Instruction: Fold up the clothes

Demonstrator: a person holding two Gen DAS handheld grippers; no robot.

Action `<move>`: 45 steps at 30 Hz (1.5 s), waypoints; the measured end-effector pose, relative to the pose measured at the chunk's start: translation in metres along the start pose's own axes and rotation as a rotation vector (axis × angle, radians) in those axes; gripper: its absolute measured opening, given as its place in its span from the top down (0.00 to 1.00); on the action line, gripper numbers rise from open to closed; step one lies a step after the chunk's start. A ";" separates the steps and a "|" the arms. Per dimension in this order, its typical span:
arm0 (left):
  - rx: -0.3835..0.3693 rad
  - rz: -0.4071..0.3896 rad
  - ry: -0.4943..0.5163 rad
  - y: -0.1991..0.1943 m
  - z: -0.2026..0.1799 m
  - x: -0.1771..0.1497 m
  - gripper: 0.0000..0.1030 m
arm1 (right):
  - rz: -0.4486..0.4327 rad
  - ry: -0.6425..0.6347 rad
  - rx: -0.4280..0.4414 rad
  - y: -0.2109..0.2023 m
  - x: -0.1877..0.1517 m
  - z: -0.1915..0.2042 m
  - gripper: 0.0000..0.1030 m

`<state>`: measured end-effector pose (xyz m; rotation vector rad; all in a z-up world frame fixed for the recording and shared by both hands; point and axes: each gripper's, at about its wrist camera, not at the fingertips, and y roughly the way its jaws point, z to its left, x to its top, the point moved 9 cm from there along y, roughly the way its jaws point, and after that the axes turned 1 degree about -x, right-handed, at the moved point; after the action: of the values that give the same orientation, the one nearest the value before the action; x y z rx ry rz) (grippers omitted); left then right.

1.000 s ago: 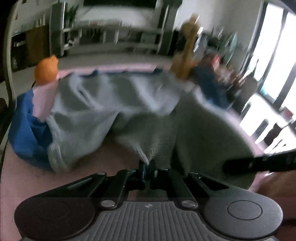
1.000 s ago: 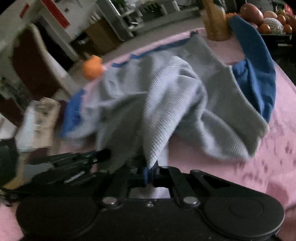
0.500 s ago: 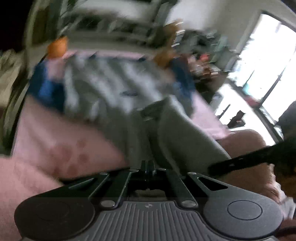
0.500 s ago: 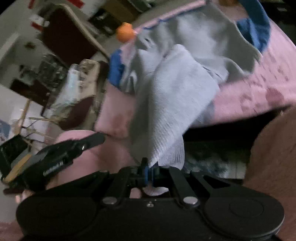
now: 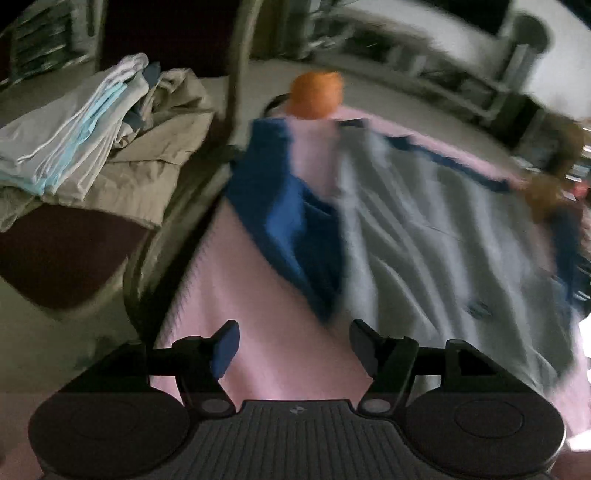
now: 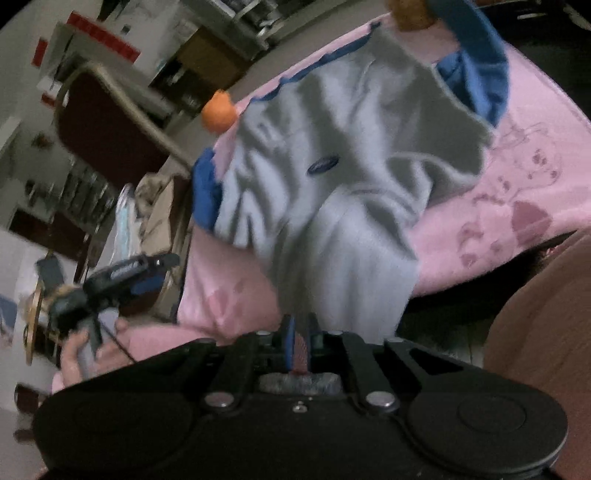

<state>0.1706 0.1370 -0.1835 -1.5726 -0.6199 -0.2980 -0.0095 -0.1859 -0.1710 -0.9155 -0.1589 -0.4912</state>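
A grey garment [image 5: 424, 229] with blue sleeves [image 5: 295, 221] lies spread on the pink table cover [image 5: 258, 332]. My left gripper [image 5: 295, 343] hovers over bare pink cover just short of the blue sleeve; its jaws are opening and nothing is between them. In the right wrist view it shows as a left gripper [image 6: 162, 273] in a hand [image 6: 85, 347] beyond the table's left edge. The grey garment [image 6: 332, 166] is drawn off the near table edge to my right gripper [image 6: 301, 332]. Those jaws are opening by a slit, the hem still between them.
An orange ball [image 5: 316, 94] sits at the table's far corner. A chair [image 5: 74, 251] on the left carries a pile of pale folded clothes [image 5: 85, 140]. A brown wooden object [image 6: 410, 14] stands at the far right of the table. A person's leg [image 6: 543, 332] is close on the right.
The left gripper let go of the grey garment, opened and swung left over the bare pink cover. The right gripper drew the hem back past the table's near edge.
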 end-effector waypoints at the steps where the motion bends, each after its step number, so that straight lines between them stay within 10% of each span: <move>1: 0.030 0.010 0.000 0.015 -0.001 0.008 0.37 | 0.001 0.008 0.001 0.003 0.002 -0.002 0.94; 14: 0.224 -0.030 0.009 0.088 0.001 0.039 0.42 | 0.030 0.092 0.015 0.045 0.012 -0.016 0.70; 21: 0.092 -0.025 -0.277 0.045 0.045 0.043 0.34 | -0.068 0.156 0.080 0.036 0.050 -0.021 0.59; 29: -0.093 -0.136 0.028 0.003 -0.020 0.050 0.27 | -0.442 0.102 0.003 -0.014 0.185 -0.028 0.49; 34: 0.057 -0.022 0.016 0.042 -0.023 0.017 0.28 | -0.586 0.143 -0.223 -0.015 0.231 -0.105 0.50; 39: 0.128 0.046 -0.117 0.056 0.012 0.003 0.30 | -0.304 0.386 -0.289 0.036 0.216 -0.192 0.54; 45: -0.035 0.066 -0.215 0.049 0.014 -0.009 0.29 | -0.205 0.450 -0.256 0.053 0.201 -0.203 0.52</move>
<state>0.1875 0.1494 -0.2310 -1.6684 -0.7299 -0.0904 0.1774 -0.3882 -0.2646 -1.0190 0.2269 -0.9105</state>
